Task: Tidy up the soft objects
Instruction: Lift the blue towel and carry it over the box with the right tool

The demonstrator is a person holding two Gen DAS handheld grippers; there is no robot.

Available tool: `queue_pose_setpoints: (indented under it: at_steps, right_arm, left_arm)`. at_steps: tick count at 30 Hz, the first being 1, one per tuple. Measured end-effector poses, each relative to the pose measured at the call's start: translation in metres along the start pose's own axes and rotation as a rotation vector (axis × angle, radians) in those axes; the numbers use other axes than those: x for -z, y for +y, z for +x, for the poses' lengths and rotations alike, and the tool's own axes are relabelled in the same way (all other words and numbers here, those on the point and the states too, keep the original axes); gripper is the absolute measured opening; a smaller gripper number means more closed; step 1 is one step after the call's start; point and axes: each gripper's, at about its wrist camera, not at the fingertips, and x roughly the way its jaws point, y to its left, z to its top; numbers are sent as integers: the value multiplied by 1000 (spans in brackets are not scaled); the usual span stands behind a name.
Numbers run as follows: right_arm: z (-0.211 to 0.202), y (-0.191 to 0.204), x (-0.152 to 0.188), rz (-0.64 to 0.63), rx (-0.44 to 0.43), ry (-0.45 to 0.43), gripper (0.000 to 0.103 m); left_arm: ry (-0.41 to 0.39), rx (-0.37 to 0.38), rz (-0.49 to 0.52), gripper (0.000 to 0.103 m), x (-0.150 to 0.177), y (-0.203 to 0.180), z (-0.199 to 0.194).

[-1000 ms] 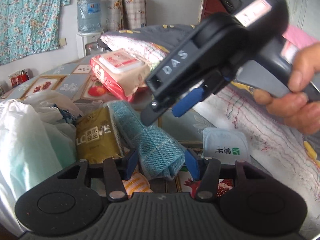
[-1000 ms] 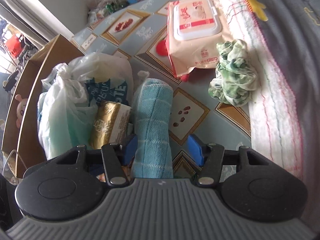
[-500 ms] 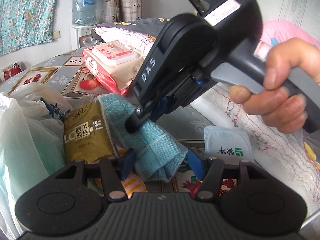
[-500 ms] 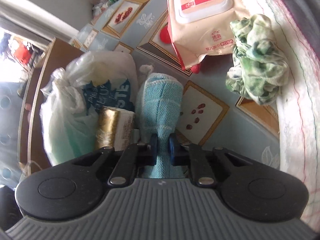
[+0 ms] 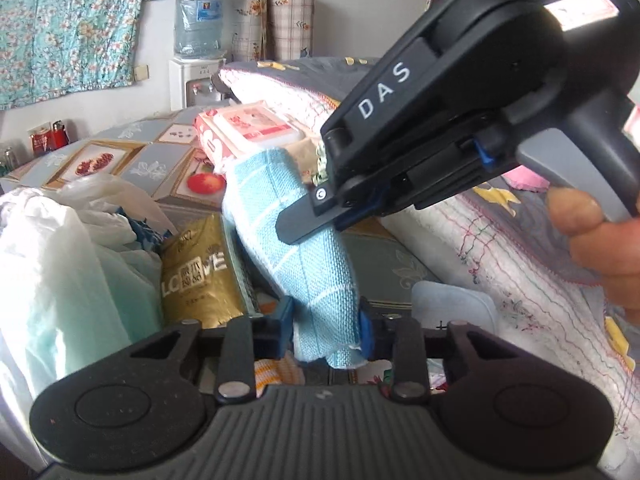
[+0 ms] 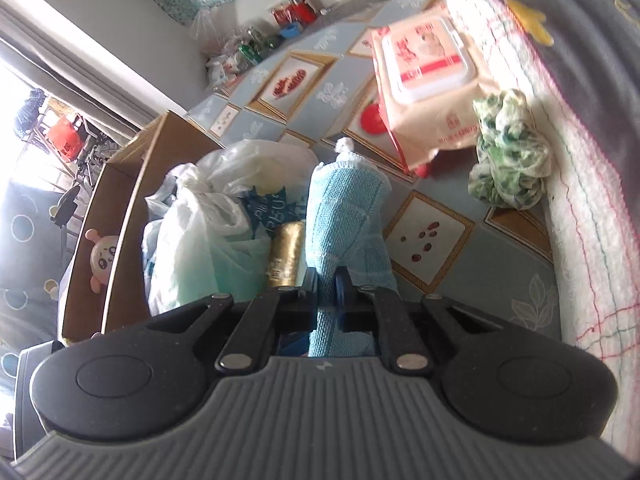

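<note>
Pinching the rolled light-blue checked towel (image 6: 347, 224) near its lower end, the right gripper (image 6: 334, 300) has its blue pads pressed tight into the cloth, lifting it tilted above the patterned tablecloth (image 6: 516, 276). The left gripper (image 5: 326, 322) sits at the towel's bottom end (image 5: 320, 280); its blue pads (image 5: 286, 320) lie against either side of the roll, though from this angle it is hard to say whether they truly squeeze it or only touch.

One towel, then, and two grippers on it. Around it I count one gold foil tissue pack (image 5: 196, 276), one pink-and-white wet-wipe pack with a hard lid (image 6: 428, 80), one crumpled green-and-white cloth (image 6: 510, 156) and one heap of white plastic bags (image 6: 200, 224).

The left wrist view alone shows the right gripper's black body (image 5: 460, 120) from outside, the bare hand (image 5: 600, 240) gripping its handle, a pale blue face mask (image 5: 452, 308) lying on the table, and a blue water jug (image 5: 198, 20) on its dispenser. The right wrist view alone shows an open cardboard box (image 6: 132, 208) beside the bags and a small pink doll (image 6: 102, 258) inside it.
</note>
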Motion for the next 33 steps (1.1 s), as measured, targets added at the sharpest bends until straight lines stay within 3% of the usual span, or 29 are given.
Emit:
queue_pose_setpoints:
  at_steps: [11,18,23,27,30,33]
  right_arm:
    - [-69,67,16,-124,-30,-180,6]
    - [-84,147,22,-261,-178,-241,6]
    - [-52,216,19,-341,-339,-198,6]
    - [-7,280,15,-358,-446,-115,6]
    - [37,321,13,-354,-468,-44,6]
    - [83,347,11,-338,-448,24,6]
  left_arm:
    - [-212,-13,-9,21,-7,-2,-73]
    - [-352,-138,-48,20,-1,19,-144]
    - [-371,-294,-132,20,10,61,-195]
    - [-340,-428,-211,19,23,108,-227]
    - [-279,-497,-295,19,29,153,-239]
    - [-199,-509,-372,19,35,198,-236]
